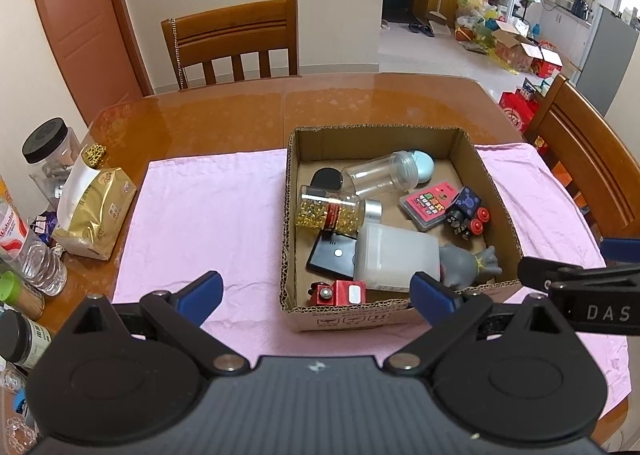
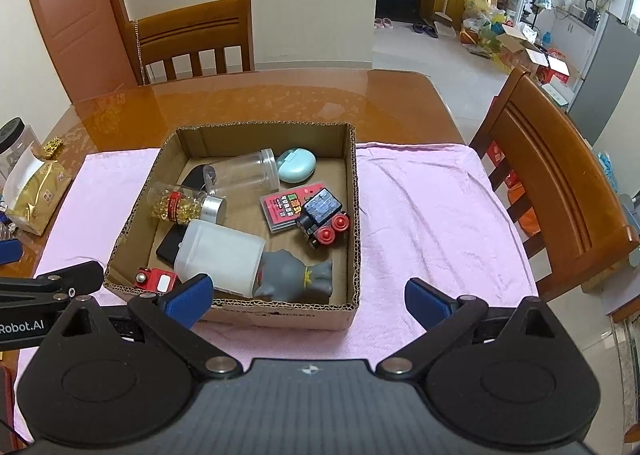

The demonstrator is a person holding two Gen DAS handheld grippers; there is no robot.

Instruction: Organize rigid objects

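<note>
Currently:
tools: your left tool [image 1: 316, 291] and right tool [image 2: 308, 297] both gape wide, empty.
risk: cardboard box [image 2: 352, 183] crowded; your fingers may snag the rim.

We find the cardboard box [image 2: 352, 191] open-topped on the pink cloth, holding a clear jar [image 2: 244, 174] and a gold-bead bottle [image 2: 180, 205] on their sides. A white tub [image 2: 220, 255], grey figurine [image 2: 296, 275], black toy train [image 2: 324, 219], pink card case [image 2: 282, 209], mint case [image 2: 296, 165] and red toy [image 2: 156, 279] crowd in.
</note>
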